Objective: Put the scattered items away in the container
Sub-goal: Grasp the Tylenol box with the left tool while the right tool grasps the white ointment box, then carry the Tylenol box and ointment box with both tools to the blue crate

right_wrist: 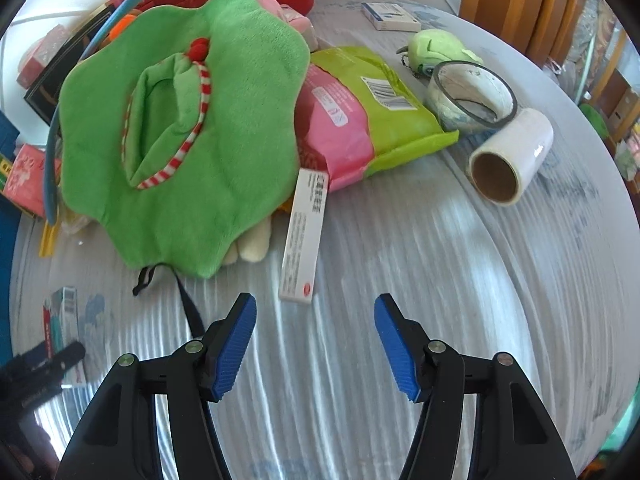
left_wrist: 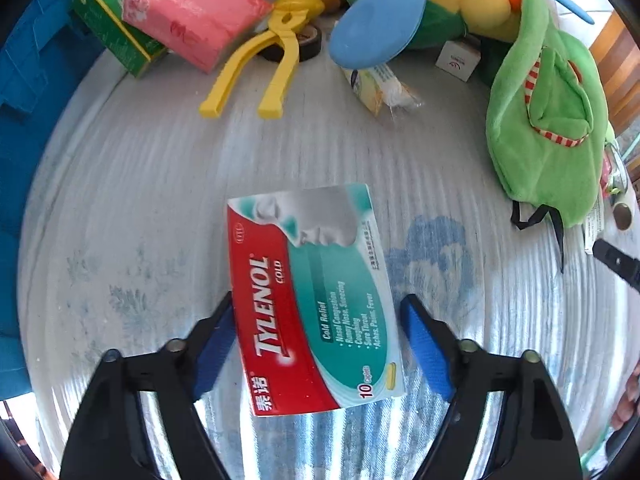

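The Tylenol box [left_wrist: 312, 300] lies on the tabletop [left_wrist: 160, 200] between my left jaws, open, left pad [left_wrist: 214, 344] touching. My right jaws stand open, empty.

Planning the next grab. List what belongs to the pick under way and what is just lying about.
In play:
- left gripper, open around the box
- Tylenol Cold box
- blue bin, likely the container

Lying about:
- yellow duck-shaped clamp
- pink tissue pack
- green plush hat
- film roll
- tape roll
- long white carton
- right gripper, open, empty
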The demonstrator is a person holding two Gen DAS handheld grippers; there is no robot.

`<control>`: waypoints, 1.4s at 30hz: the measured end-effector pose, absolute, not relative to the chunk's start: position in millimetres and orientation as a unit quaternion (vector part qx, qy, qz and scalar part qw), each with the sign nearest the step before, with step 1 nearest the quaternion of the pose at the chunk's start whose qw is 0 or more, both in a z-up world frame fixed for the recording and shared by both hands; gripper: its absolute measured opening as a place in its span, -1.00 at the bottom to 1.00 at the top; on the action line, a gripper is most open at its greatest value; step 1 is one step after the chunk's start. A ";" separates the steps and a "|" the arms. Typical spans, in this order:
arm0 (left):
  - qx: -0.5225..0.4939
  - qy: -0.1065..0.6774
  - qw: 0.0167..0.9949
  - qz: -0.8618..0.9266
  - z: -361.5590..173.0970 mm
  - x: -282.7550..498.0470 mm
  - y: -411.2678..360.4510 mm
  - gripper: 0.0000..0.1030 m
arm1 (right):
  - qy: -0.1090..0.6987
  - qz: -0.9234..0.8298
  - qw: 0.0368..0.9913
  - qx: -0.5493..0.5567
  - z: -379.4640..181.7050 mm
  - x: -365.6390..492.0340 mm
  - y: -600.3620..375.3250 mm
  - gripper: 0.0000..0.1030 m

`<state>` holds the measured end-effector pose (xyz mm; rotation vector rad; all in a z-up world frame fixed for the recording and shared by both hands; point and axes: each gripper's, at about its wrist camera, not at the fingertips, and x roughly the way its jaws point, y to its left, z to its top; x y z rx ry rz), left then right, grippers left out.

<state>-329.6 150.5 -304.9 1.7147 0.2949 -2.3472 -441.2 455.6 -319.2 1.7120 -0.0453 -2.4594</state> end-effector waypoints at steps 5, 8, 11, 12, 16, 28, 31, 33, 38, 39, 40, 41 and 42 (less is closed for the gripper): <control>0.569 0.087 0.093 -0.812 -303.1 -338.9 162.6 0.41 | 0.010 -0.819 0.071 0.569 -330.1 -450.7 454.2 -0.67; 0.557 0.080 0.089 -0.822 -296.9 -342.9 167.9 0.41 | 0.021 -0.821 0.074 0.566 -330.0 -449.8 456.2 -0.67; 0.544 0.077 0.086 -0.831 -286.4 -342.3 171.1 0.41 | 0.021 -0.824 0.078 0.561 -323.4 -442.9 462.2 -0.67; 0.539 0.076 0.086 -0.834 -281.4 -340.6 172.1 0.41 | 0.020 -0.825 0.082 0.559 -319.7 -438.9 464.0 -0.67; 0.517 0.074 0.089 -0.848 -262.0 -329.5 174.7 0.41 | 0.018 -0.831 0.099 0.546 -301.2 -420.1 468.4 -0.67; 0.426 0.053 0.117 -0.895 -168.8 -295.1 130.3 0.41 | 0.034 -0.864 0.220 0.452 -160.8 -370.8 350.0 -0.67; 0.399 0.052 0.136 -0.905 -123.4 -287.7 133.7 0.41 | 0.051 -0.868 0.259 0.422 -131.2 -354.3 322.3 -0.67; 0.378 0.052 0.150 -0.912 -98.1 -276.7 123.8 0.41 | 0.060 -0.870 0.279 0.403 -109.6 -350.0 301.6 -0.67; 0.332 0.040 0.183 -0.925 -47.0 -245.4 99.4 0.41 | 0.084 -0.878 0.311 0.355 -57.5 -324.1 249.2 -0.67; 0.324 0.041 0.186 -0.927 -38.5 -239.7 91.8 0.41 | 0.088 -0.879 0.316 0.345 -48.3 -318.7 238.4 -0.67; 0.316 0.041 0.187 -0.929 -29.7 -233.7 84.3 0.41 | 0.091 -0.882 0.319 0.336 -39.3 -313.0 226.9 -0.67; 0.307 0.040 0.189 -0.932 -21.5 -227.4 76.2 0.41 | 0.095 -0.884 0.321 0.326 -30.4 -306.7 215.0 -0.67; 0.298 0.038 0.190 -0.935 -13.2 -222.0 68.4 0.41 | 0.098 -0.886 0.323 0.317 -22.1 -299.7 203.4 -0.67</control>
